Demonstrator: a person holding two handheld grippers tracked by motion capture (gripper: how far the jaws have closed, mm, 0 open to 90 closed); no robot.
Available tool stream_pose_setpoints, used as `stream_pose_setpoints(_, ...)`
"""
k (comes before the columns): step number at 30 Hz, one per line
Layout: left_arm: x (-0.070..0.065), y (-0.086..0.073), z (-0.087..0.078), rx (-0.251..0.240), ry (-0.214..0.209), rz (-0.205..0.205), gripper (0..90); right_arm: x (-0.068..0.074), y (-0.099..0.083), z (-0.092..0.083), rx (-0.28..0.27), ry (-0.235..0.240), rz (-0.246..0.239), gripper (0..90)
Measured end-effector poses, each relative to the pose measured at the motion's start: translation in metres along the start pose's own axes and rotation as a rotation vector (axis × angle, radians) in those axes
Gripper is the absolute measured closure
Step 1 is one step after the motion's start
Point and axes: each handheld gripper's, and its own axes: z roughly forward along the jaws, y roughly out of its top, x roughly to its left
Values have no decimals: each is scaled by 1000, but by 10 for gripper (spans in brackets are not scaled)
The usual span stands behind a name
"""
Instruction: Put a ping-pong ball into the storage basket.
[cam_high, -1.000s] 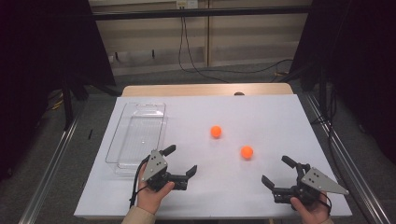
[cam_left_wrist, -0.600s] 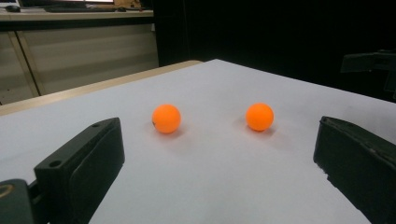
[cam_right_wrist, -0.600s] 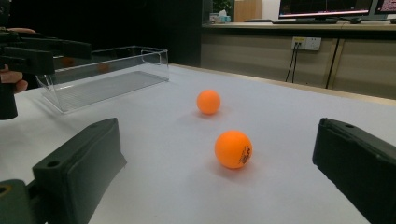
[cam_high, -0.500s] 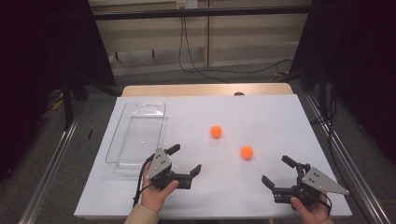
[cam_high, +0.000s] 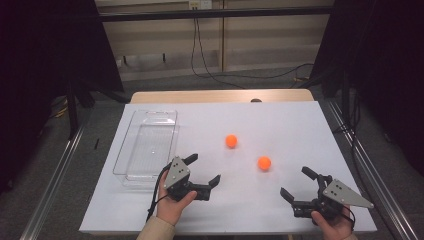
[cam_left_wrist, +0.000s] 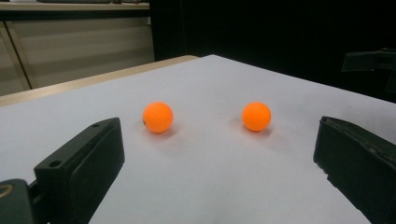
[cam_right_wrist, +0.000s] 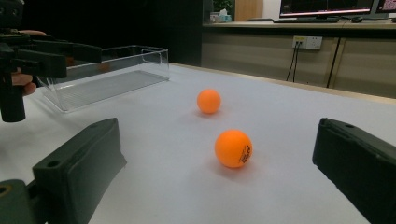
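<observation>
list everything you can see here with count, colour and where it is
balls: 2, orange, mid-table, apart; far ball, near ball
bin: 1, clear plastic, empty, left side of the table
table: 1, white top, wooden far edge
cables: several, black, on the floor behind the table
left gripper: 1, black with grey plate, open, beside the bin's near end
right gripper: 1, black with grey plate, open, near right corner
hands: 2, one on each gripper, at the bottom edge
</observation>
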Motion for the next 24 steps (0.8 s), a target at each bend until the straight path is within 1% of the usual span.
stream_pose_setpoints(16, -4, 2, 10, 1, -16, -4, 19, 0, 0, 0, -2, 0, -1, 10)
stream_pose_setpoints(20, -5, 3, 13, 6, -21, 0, 20, -1, 0, 0, 0, 1, -5, 10)
stream_pose_setpoints(24, -6, 3, 16, 14, -18, -6, 20, -1, 0, 0, 0, 1, -3, 12)
